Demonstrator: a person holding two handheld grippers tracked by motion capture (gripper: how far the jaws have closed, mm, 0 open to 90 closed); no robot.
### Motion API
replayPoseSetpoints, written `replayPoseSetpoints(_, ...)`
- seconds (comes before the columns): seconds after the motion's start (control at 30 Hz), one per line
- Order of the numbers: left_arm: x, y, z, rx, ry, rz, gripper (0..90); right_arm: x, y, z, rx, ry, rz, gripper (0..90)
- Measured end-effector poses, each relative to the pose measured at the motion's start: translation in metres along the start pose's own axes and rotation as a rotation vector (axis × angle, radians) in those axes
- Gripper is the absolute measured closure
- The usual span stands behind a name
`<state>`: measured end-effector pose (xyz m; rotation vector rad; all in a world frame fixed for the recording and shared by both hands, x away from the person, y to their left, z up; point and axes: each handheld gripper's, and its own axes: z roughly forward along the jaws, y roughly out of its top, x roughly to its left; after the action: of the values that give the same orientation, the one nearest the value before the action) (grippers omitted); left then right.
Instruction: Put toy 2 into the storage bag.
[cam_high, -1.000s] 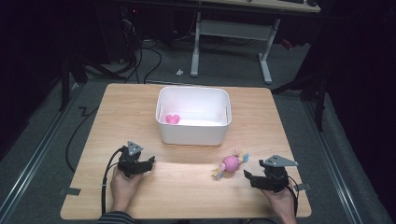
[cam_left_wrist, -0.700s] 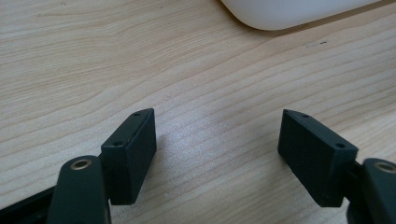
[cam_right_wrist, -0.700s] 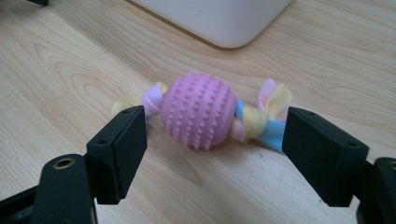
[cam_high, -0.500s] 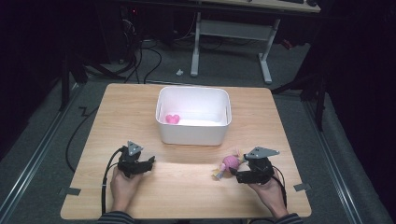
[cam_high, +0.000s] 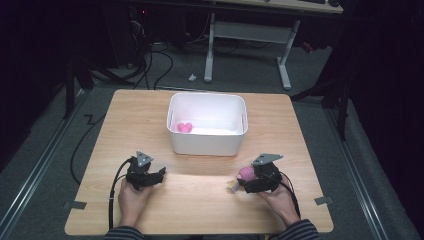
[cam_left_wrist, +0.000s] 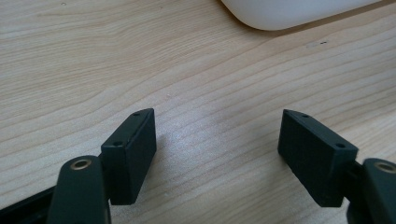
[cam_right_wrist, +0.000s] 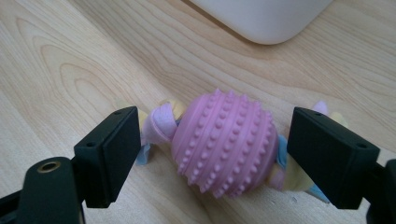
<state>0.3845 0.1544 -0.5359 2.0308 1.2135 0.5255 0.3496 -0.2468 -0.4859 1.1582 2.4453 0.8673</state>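
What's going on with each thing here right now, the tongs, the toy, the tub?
Left tongs: open, nothing between them, low over the table.
Right tongs: open, astride the pink ball toy, not closed on it.
Ball toy: lying on the table.
White tub: upright, pink heart inside.

No text, label, brand, number or sign can be read anywhere in these pictures; the white rectangular plastic bin (cam_high: 207, 125) at the middle of the light wooden table (cam_high: 150, 110) carries no printing on the walls that show; the pink studded rubber ball with braided pastel cloth ends (cam_right_wrist: 223, 142), lying on the table in front of the bin, bears only raised bumps, no lettering; the black jaws in both gripper views are plain, with small screw holes and no markings.
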Motion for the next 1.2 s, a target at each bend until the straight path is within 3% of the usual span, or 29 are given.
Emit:
replayPoseSetpoints(0.3,0.0,0.0,0.0,0.0,0.0,0.0,28.3,-0.001,0.0,0.011,0.037,-0.021,-0.025,17.3)
replayPoseSetpoints(0.43,0.0,0.0,0.0,0.001,0.0,0.0,28.3,-0.004,-0.001,0.015,0.051,-0.037,-0.028,22.0)
replayPoseSetpoints(0.53,0.0,0.0,0.0,0.001,0.0,0.0,28.3,-0.004,-0.001,0.016,0.047,-0.045,-0.03,24.8)
replayPoseSetpoints(0.6,0.0,0.0,0.0,0.001,0.0,0.0,28.3,-0.005,-0.001,0.015,0.043,-0.07,-0.048,31.8)
replayPoseSetpoints(1.0,0.0,0.0,0.0,0.0,0.0,0.0,28.3,-0.001,-0.002,0.013,0.041,-0.085,-0.069,33.7)
replayPoseSetpoints(1.2,0.0,0.0,0.0,0.0,0.0,-0.001,28.3,-0.003,-0.002,0.005,0.011,-0.08,-0.055,33.8)
